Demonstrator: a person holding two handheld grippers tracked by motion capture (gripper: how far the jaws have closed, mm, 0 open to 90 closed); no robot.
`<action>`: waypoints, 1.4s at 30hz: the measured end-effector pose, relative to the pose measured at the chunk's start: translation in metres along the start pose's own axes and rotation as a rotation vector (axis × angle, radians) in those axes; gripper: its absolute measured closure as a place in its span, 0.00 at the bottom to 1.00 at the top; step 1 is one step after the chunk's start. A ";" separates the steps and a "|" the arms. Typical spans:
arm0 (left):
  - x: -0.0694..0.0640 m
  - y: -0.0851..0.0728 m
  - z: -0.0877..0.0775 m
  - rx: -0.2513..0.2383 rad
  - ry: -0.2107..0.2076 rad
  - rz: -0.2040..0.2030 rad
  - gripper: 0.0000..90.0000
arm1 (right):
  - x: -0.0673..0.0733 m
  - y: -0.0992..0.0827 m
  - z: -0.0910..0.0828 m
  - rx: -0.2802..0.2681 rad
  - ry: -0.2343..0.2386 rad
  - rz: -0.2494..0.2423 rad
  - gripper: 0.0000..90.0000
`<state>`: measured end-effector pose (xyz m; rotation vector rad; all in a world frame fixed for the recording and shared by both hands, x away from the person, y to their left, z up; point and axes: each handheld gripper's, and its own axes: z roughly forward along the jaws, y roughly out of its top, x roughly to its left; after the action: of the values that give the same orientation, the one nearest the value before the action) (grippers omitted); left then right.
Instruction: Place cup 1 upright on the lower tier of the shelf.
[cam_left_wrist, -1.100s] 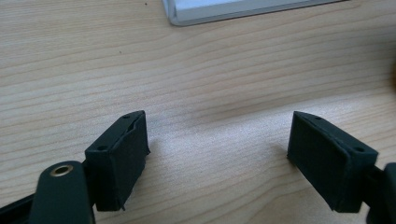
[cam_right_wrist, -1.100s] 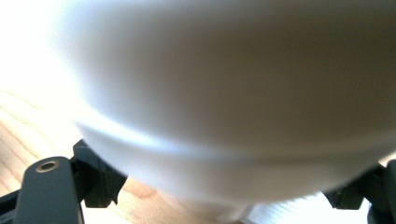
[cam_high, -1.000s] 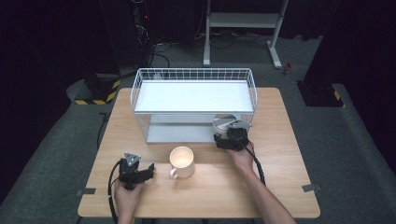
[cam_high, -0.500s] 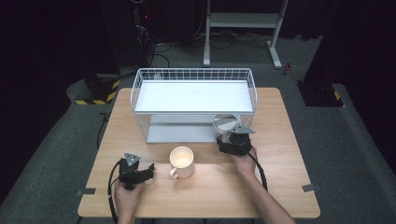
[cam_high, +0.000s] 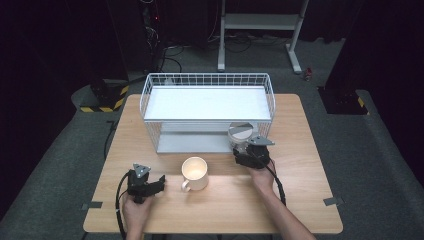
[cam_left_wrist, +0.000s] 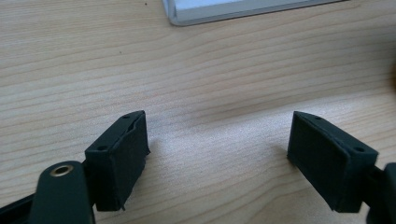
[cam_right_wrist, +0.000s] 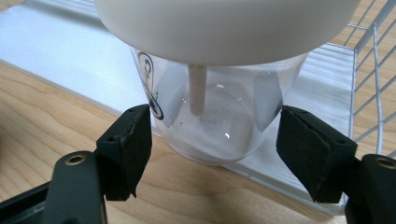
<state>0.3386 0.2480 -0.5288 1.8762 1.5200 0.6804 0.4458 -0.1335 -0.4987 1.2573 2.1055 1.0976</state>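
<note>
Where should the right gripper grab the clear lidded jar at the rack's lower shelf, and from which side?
Probably low on the clear jar, on its round wall under the wide white lid, coming level from the table's near edge. The lid overhangs the body, so a grip from above looks poor. The right gripper already straddles that wall; its jaws have just been closing, jar between them.

Printed matter: one dark mark on the wall of the clear plastic cup (cam_right_wrist: 210, 116), left of centre in the right gripper view, curled like a logo, not legible. No other text, numbers or brand names can be read.
</note>
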 end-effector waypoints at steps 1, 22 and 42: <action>0.000 0.000 0.000 0.000 0.000 0.001 0.23 | 0.000 0.000 0.000 0.001 -0.003 0.000 0.30; 0.000 0.000 0.000 0.002 -0.002 0.001 0.23 | 0.004 0.010 0.015 0.040 -0.024 0.041 0.37; 0.001 0.001 0.001 0.002 -0.002 0.003 0.23 | 0.002 0.019 0.026 0.043 -0.036 0.076 0.43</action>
<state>0.3396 0.2487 -0.5287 1.8808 1.5173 0.6789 0.4733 -0.1159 -0.4981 1.3772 2.0799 1.0581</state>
